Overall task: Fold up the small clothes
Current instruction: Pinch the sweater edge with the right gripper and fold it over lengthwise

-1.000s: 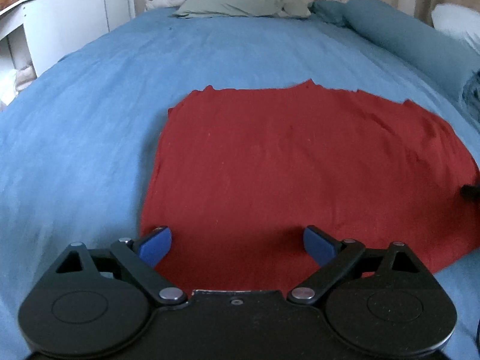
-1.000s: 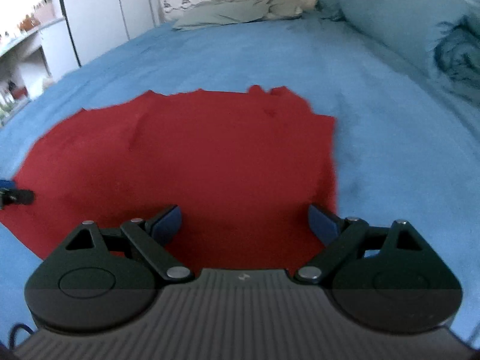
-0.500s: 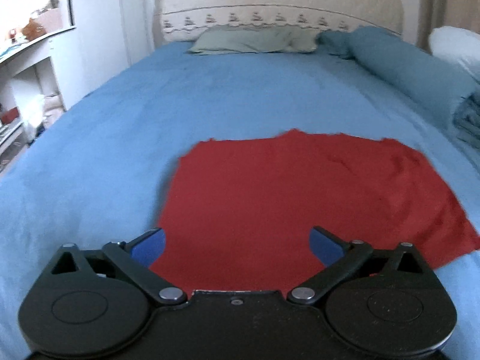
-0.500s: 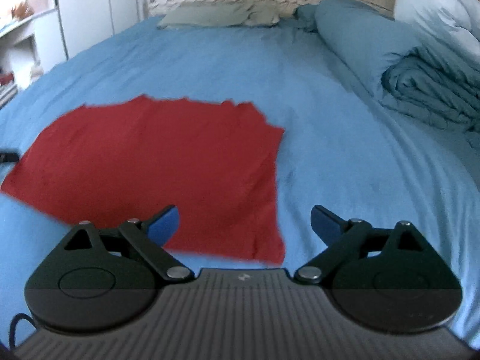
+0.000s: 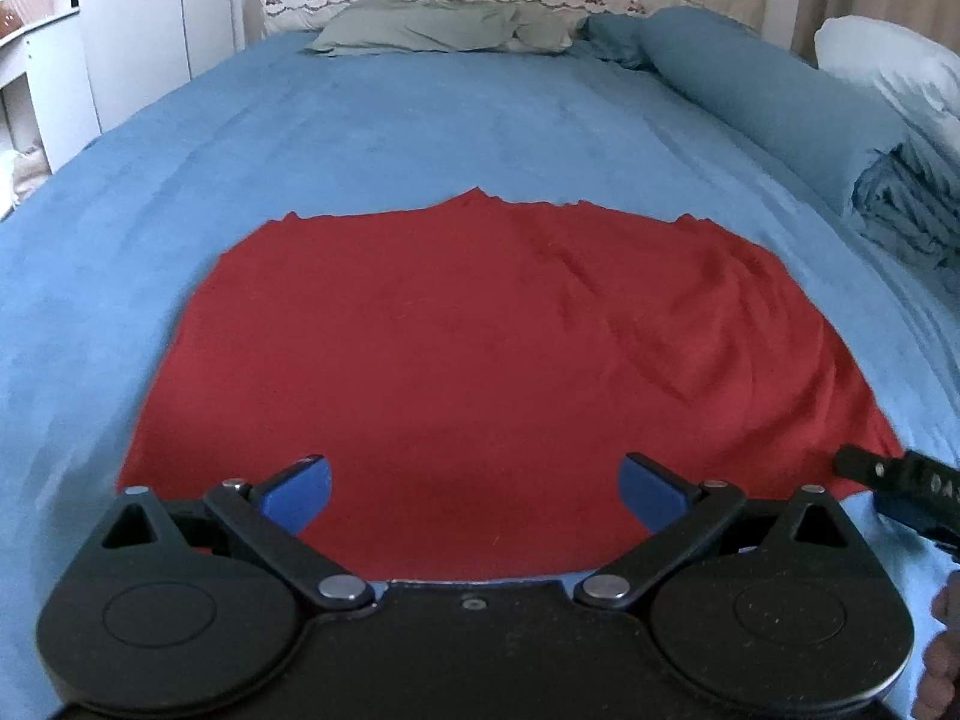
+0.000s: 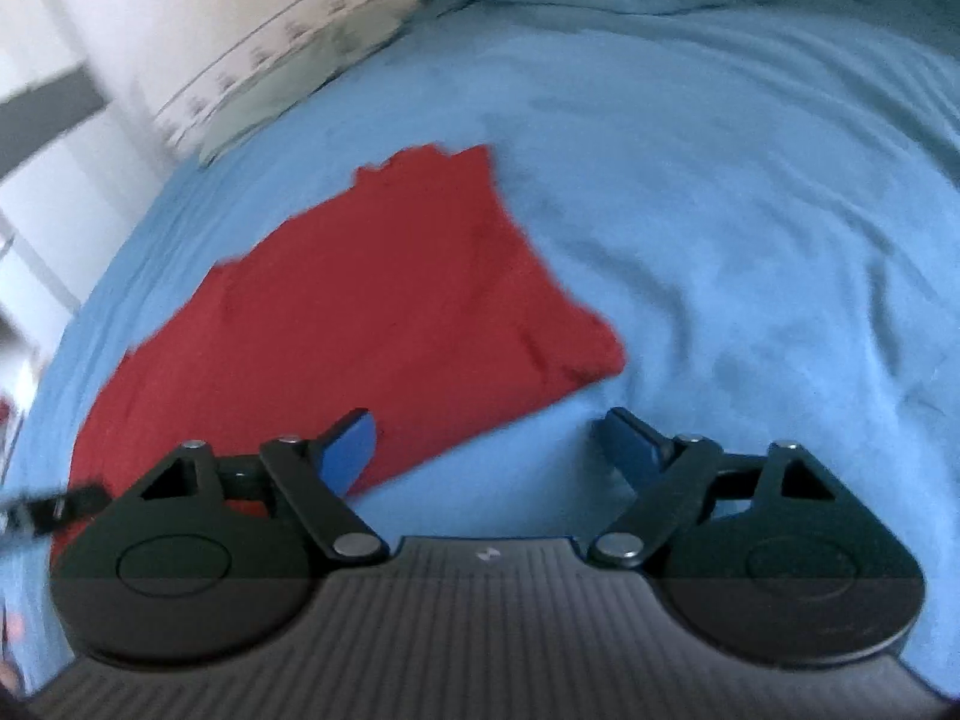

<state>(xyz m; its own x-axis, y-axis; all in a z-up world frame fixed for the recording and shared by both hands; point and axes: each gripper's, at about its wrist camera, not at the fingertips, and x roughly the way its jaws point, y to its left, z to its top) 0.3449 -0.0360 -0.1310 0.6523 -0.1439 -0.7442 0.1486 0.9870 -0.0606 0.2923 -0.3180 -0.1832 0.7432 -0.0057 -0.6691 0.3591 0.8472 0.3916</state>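
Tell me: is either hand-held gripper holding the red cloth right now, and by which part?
Nothing is held. The left hand-held gripper and the right hand-held gripper are both open, and the red cloth lies flat on the bed.

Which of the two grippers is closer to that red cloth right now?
Left. The left gripper hangs open directly over the red cloth's near edge. The right gripper, also open, sits off its near right corner, mostly over the blue bedspread.
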